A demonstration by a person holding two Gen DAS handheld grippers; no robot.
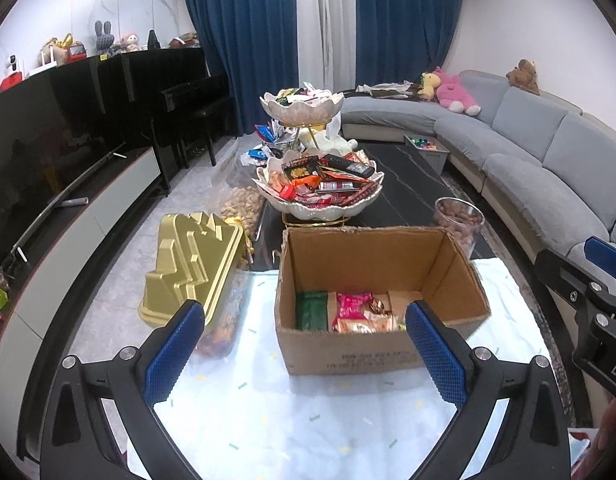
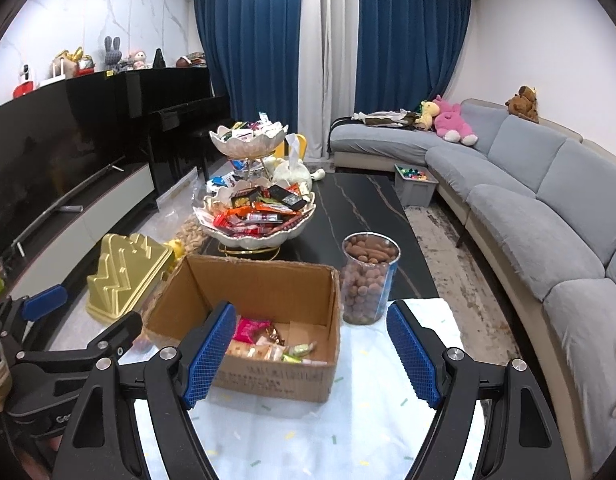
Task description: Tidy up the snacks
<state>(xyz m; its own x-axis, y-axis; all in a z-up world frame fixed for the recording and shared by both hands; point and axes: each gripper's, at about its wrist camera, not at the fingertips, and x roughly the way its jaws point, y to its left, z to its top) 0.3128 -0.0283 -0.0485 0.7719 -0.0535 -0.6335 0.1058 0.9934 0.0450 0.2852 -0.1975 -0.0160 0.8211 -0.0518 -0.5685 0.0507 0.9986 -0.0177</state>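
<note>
An open cardboard box [image 1: 383, 264] stands on a white cloth on the table, with several snack packets [image 1: 355, 312] on its floor; it also shows in the right wrist view [image 2: 264, 292] with packets [image 2: 268, 340]. Behind it a two-tier white shell-shaped stand [image 1: 319, 184] is piled with wrapped snacks, and shows again in the right wrist view [image 2: 256, 216]. My left gripper [image 1: 304, 328] is open and empty in front of the box. My right gripper [image 2: 311, 332] is open and empty near the box's right front corner.
A gold ridged container [image 1: 188, 264] stands left of the box. A clear jar of brown nuts [image 2: 367, 276] stands right of it. A bag of peanuts [image 1: 240, 204] lies behind the gold container. A grey sofa [image 2: 527, 208] curves along the right; a TV unit lines the left.
</note>
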